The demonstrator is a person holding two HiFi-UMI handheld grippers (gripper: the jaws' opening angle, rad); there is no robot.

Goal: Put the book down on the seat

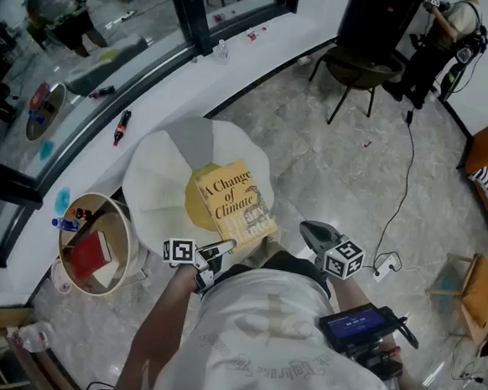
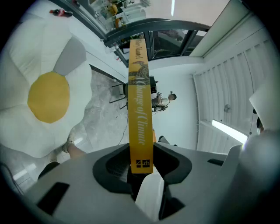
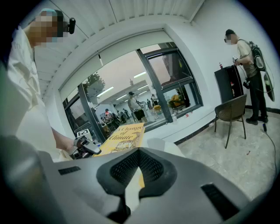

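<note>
Yellow book [image 1: 233,204] clamped in left gripper [image 1: 222,249] above egg-shaped seat [image 1: 157,183].

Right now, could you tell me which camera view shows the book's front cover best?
The head view: there the book faces the camera, title readable. The left gripper view shows only its spine, edge-on in the left gripper. The right gripper view catches the cover at a slant.

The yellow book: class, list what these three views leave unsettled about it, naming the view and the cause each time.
1. Head view: whether the book touches the egg-shaped seat. Seen from above, it covers the spot beneath.
2. Left gripper view: the cover. Only the spine shows, edge-on between the fingers of the left gripper.
3. Right gripper view: the book's near edge, hidden behind the right gripper.
</note>
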